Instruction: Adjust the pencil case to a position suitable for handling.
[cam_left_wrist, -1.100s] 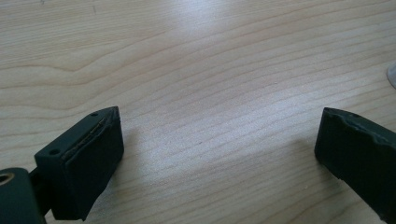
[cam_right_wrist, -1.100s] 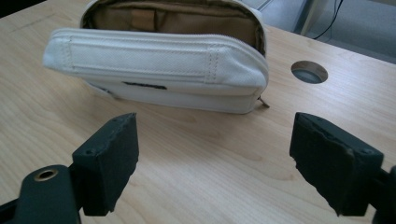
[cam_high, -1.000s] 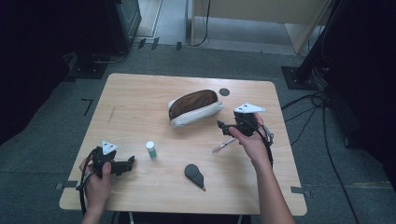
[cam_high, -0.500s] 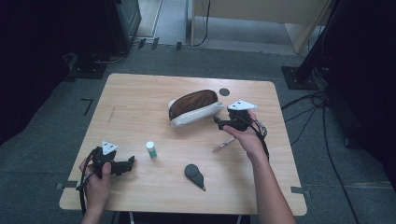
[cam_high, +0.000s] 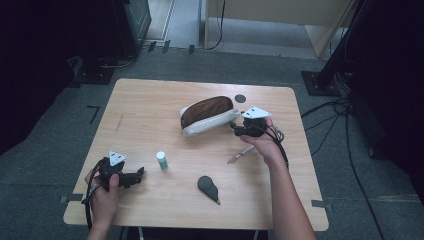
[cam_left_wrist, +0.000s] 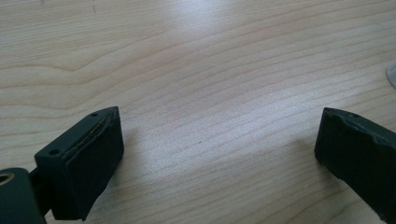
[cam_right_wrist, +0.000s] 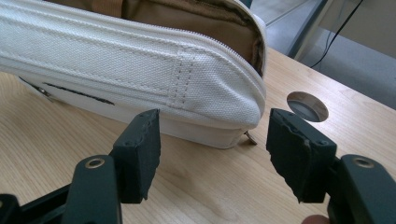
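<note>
Pouch (cam_right_wrist: 140, 65), white canvas, no legible writing

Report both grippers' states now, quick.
Left gripper: open, holding nothing, low over the bare table.
Right gripper: open, holding nothing, jaws at the end of the white pouch.

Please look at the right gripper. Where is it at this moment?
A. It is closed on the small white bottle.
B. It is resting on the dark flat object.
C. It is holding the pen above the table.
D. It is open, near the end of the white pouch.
D: in the right gripper view the right gripper has its jaws apart with nothing between them, just before the end of the white pouch.
</note>
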